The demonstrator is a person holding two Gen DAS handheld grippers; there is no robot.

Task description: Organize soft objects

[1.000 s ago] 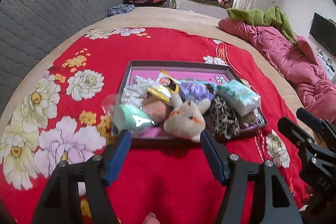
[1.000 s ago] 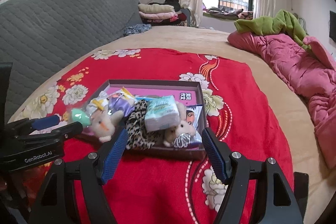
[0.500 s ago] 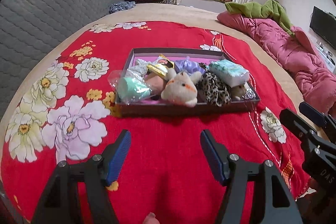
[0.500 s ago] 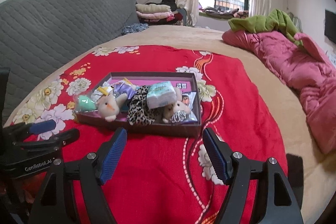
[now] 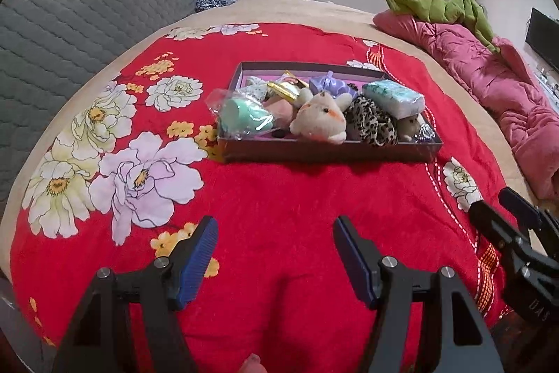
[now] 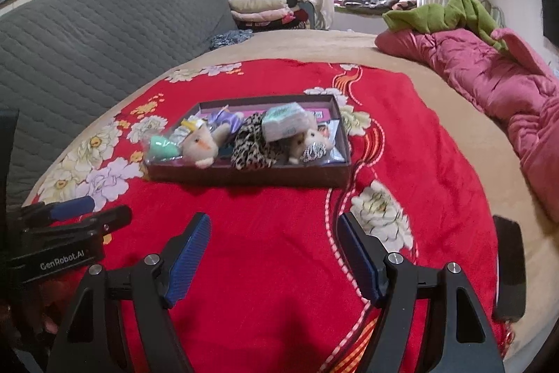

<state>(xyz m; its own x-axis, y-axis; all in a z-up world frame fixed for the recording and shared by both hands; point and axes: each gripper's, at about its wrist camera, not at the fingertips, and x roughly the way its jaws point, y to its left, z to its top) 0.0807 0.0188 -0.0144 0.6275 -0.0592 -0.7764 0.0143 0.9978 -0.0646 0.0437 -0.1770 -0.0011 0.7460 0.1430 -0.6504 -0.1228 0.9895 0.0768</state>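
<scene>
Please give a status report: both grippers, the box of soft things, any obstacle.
Left gripper open, empty. Right gripper open, empty. Box on red blanket, full of soft toys, untouched. Nothing between grippers and box.

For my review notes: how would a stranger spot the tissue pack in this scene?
Find the red flowered blanket on the bed, then the shallow dark box on it. The tissue pack lies at the box's right end, atop a leopard-print cloth: the only flat, pale green-and-white block there.
</scene>
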